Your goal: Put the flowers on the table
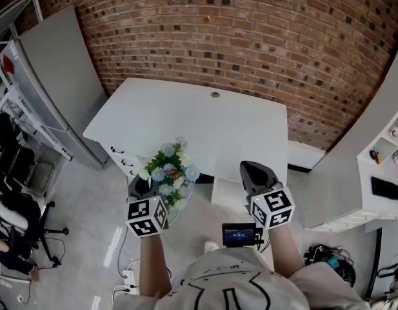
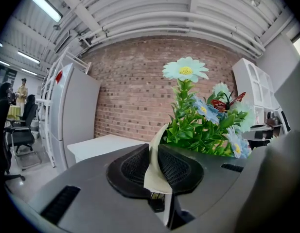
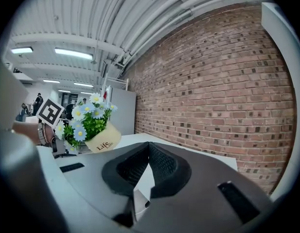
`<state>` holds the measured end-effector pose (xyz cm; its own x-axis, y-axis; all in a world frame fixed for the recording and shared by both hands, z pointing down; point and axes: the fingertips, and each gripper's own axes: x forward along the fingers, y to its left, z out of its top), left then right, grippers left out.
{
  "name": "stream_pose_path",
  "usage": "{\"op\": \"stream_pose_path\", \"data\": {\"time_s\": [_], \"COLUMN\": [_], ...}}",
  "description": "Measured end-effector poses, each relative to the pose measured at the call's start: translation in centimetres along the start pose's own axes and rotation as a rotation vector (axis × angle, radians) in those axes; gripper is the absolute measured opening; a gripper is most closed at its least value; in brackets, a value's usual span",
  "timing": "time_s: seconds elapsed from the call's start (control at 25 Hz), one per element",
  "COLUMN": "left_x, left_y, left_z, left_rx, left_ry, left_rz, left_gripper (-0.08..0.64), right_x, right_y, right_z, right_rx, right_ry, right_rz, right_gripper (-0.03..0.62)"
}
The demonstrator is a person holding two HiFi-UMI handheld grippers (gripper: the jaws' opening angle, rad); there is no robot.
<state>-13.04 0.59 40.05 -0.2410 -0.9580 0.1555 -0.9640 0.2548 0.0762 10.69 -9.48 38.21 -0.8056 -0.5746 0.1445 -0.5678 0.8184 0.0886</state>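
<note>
In the head view, a bunch of artificial blue and white flowers [image 1: 169,170] in a cream pot hangs in the air just in front of the near edge of the white table [image 1: 205,124]. My left gripper [image 1: 140,187] is shut on it. The left gripper view shows the jaws of the left gripper [image 2: 154,152] clamped on the thin cream pot rim [image 2: 158,176], with the flowers [image 2: 203,125] leaning up to the right. My right gripper [image 1: 253,172] floats to the right of the pot, its jaws shut on nothing. In the right gripper view, the right gripper [image 3: 149,149] has the pot [image 3: 102,141] off to its left.
A brick wall [image 1: 263,37] stands behind the table. A grey-white cabinet [image 1: 57,82] is at the left, with office chairs [image 1: 21,218] below it. A white shelf unit [image 1: 379,173] stands at the right. Drawers [image 1: 124,160] sit under the table's left end. Cables [image 1: 324,257] lie on the floor.
</note>
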Motion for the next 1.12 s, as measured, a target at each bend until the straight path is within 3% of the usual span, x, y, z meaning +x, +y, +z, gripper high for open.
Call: {"op": "stream_pose_path", "data": {"time_s": [0.68, 1.12], "left_x": [8.3, 15.7], "left_y": [1.1, 4.0], "left_z": [-0.1, 1.4], "left_rx": [-0.004, 0.015], "left_ry": [0.047, 0.05], "left_rz": [0.011, -0.046], "left_gripper": [0.061, 0.061], "right_x": [6.9, 12.6], "right_y": [-4.8, -6.6], "right_z": [-1.3, -1.0], "right_rx": [0.027, 0.049], "right_ry": [0.032, 0.043], "right_rz": [0.013, -0.058], "right_gripper": [0.014, 0.014]}}
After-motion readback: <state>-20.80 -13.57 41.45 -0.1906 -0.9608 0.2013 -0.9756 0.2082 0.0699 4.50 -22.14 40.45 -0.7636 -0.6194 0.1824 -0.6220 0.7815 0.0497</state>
